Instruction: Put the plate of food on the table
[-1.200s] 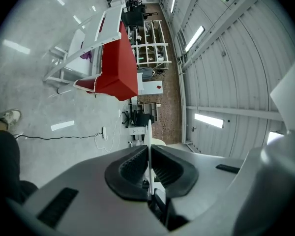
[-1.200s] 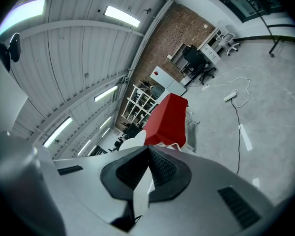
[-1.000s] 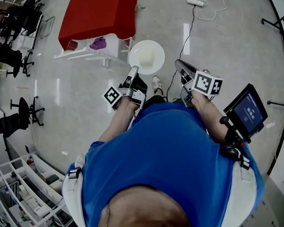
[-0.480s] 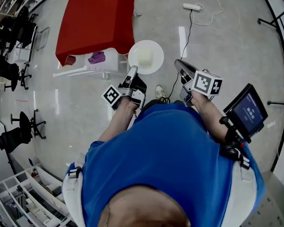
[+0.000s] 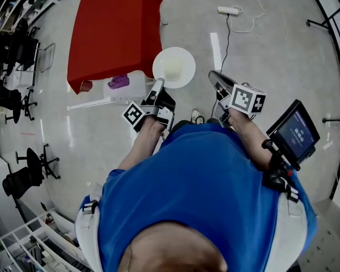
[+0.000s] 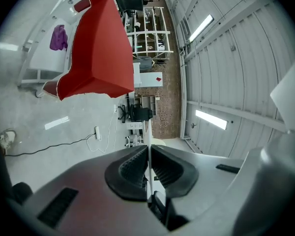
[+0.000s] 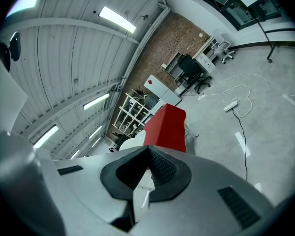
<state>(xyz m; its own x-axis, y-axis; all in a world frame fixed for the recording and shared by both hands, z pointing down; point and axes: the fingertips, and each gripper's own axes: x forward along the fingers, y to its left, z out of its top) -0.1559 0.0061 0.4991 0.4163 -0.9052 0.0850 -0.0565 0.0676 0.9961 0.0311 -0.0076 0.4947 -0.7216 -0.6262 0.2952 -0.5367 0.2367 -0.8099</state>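
A round white plate (image 5: 174, 67) with a pale block of food (image 5: 173, 69) is held out over the floor in the head view. My left gripper (image 5: 158, 85) is shut on the plate's near rim. In the left gripper view the rim shows as a thin white edge (image 6: 148, 132) pinched between the dark pads (image 6: 132, 168). The table with the red cloth (image 5: 116, 27) lies ahead and to the left, also seen in the left gripper view (image 6: 96, 48) and the right gripper view (image 7: 166, 127). My right gripper (image 5: 212, 75) is beside the plate on the right, shut (image 7: 148, 151) and empty.
A white cart (image 5: 124, 87) with a purple object (image 5: 119, 81) stands at the table's near edge. A power strip (image 5: 227, 10) and its black cable (image 5: 220, 67) lie on the floor ahead. Office chairs (image 5: 11, 50) and shelving stand at the left. A screen device (image 5: 297, 135) sits on the right forearm.
The red table and white cart have shifted in the head view as the person moves across the floor. The plate stays in my left gripper; both grippers keep their pose.
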